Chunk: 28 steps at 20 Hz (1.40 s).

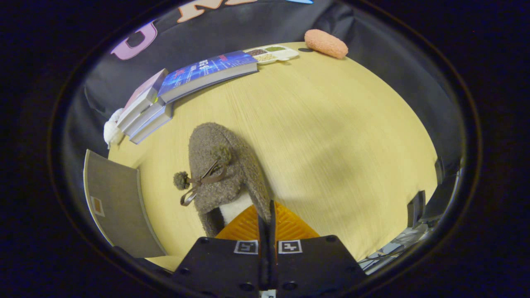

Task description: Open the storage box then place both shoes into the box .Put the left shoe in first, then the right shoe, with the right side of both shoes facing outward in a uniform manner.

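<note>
Slipper [223, 165], brown fleece with pom-pom tie: lies on table [339, 136], long axis running away from claw [267, 217], toe far, heel near. Claw pinched nearly closed on heel's right rim. Storage box lid [114, 203] lies left.

A pale yellow wood-grain table [331, 124] fills the scene, lit from above, with soft shadows across its middle. Black cloth [256, 29] hangs behind it as the wall. At the far left lie stacked books [145, 109] and a blue-covered book [207, 72]; farther along sit a divided tray [273, 53] and an orange sponge [326, 43].
</note>
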{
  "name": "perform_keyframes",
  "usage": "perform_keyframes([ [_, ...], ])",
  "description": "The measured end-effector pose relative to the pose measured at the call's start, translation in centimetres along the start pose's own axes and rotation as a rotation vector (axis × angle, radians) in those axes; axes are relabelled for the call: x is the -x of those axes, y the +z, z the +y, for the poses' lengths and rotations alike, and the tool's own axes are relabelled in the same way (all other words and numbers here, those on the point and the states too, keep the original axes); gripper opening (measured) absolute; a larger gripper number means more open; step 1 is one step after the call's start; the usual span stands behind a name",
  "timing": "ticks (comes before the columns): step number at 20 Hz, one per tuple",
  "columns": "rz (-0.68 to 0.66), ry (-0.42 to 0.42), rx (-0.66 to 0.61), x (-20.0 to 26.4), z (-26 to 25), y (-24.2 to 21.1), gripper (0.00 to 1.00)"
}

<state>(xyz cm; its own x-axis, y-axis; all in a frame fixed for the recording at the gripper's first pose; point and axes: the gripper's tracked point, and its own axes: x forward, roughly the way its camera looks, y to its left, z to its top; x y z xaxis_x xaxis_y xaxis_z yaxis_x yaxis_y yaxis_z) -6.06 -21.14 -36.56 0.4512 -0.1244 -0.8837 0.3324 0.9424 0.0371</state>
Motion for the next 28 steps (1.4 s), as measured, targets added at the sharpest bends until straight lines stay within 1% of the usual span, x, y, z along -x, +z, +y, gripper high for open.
perform_keyframes([
  [2,0.008,0.006,-0.037,0.3,0.4,-0.1,0.04],
  [5,0.023,0.042,-0.080,1.3,1.9,-0.9,0.04],
  [6,0.030,0.068,-0.095,1.9,2.8,-1.2,0.04],
  [9,0.053,0.192,-0.140,4.5,7.2,-1.7,0.04],
  [12,0.047,0.307,-0.158,8.0,11.9,-1.4,0.04],
  [15,0.017,0.400,-0.139,11.8,16.1,-0.5,0.04],
  [20,-0.024,0.523,-0.103,17.7,22.5,0.8,0.04],
  [22,-0.018,0.558,-0.065,19.2,24.8,0.3,0.04],
  [24,-0.004,0.575,-0.027,20.0,26.8,-0.6,0.04],
  [26,0.026,0.579,-0.013,19.7,28.6,-1.9,0.04],
  [28,0.052,0.557,-0.001,18.7,29.7,-3.1,0.04],
])
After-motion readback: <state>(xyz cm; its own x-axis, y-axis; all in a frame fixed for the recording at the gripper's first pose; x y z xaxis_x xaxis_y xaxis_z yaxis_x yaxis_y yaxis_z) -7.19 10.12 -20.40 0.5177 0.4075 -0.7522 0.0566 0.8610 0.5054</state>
